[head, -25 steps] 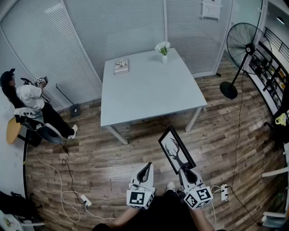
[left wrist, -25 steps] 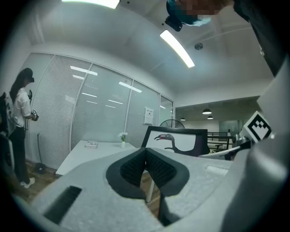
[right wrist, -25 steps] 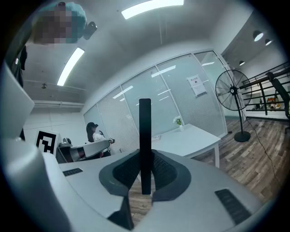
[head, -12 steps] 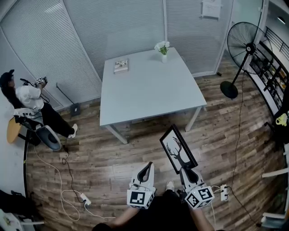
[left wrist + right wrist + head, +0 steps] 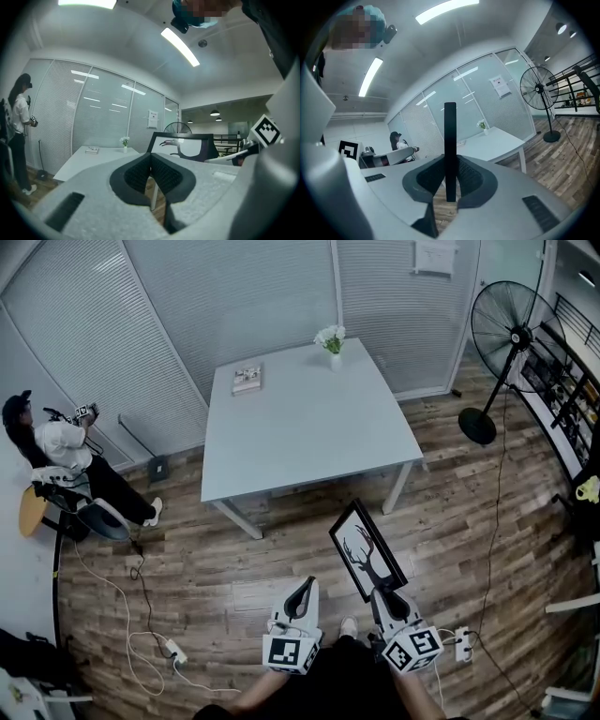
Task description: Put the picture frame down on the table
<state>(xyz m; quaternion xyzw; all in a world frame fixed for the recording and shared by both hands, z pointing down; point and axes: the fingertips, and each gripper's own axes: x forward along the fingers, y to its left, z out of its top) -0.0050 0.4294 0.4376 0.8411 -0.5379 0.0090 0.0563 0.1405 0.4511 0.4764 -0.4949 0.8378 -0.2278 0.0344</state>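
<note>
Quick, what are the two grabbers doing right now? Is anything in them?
Left gripper: closed, nothing between its jaws.
Right gripper: closed on the edge of the picture frame, which it holds upright above the floor.

Place: office — glass partition walls (image 5: 253, 296) with blinds (image 5: 84, 343) | white meeting table (image 5: 309, 427) | wood-plank floor (image 5: 216, 568) | pedestal fan (image 5: 511, 334)

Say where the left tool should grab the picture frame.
Probably the thin black border of the picture frame, clear of where the right tool clamps it, coming edge-on from the person's side. The frame stands on edge, so only its thickness fits between jaws. The left tool, shut, must open first.
</note>
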